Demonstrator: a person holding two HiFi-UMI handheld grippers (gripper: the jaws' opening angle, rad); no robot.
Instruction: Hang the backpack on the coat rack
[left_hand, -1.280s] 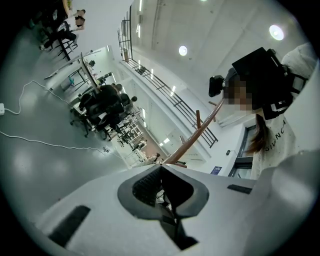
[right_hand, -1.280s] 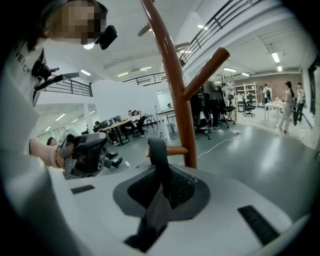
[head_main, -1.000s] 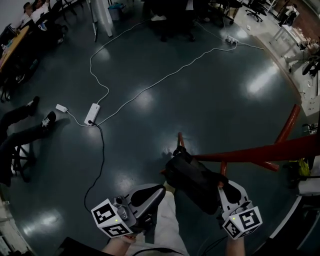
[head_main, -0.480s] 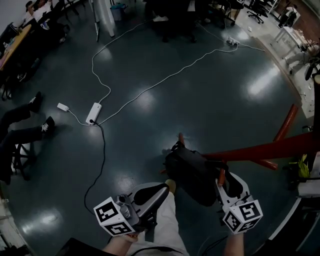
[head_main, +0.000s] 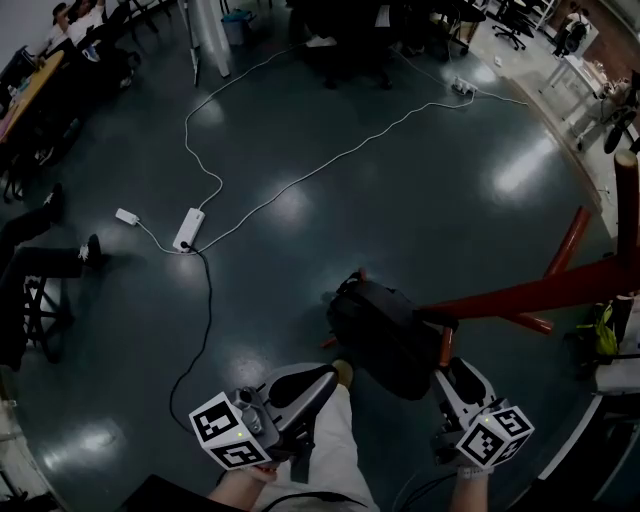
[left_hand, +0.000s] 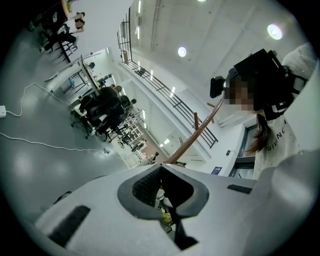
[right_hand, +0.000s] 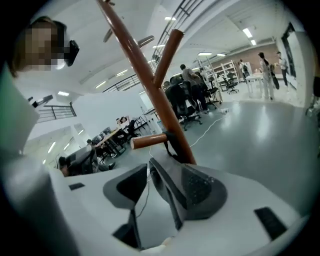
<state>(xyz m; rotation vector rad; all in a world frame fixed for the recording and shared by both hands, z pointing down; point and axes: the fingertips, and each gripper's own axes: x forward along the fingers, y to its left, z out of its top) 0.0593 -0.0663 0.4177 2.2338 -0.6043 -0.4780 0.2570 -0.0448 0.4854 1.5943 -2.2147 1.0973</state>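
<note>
A black backpack (head_main: 383, 335) hangs from a peg of the red coat rack (head_main: 530, 292), low in the middle of the head view. My right gripper (head_main: 455, 385) sits just right of and below the bag; its jaws are opening and nothing is between them. In the right gripper view the rack's pole (right_hand: 150, 85) rises ahead, and a dark strap (right_hand: 172, 146) loops over a short peg (right_hand: 149, 141) beyond the open right gripper (right_hand: 148, 167). My left gripper (head_main: 305, 385) hovers left of the bag with jaws together and empty; in its own view the left gripper (left_hand: 161, 170) faces the distant rack.
White cables and a power strip (head_main: 186, 228) lie on the dark glossy floor at the left. A seated person's legs (head_main: 35, 262) reach in from the left edge. Office chairs crowd the far end. A yellow-green object (head_main: 605, 335) sits near the rack's base at the right.
My right gripper's jaws have opened and let go of the backpack, and the gripper has rolled and drawn slightly back. The bag stays on the rack. The left gripper has kept still.
</note>
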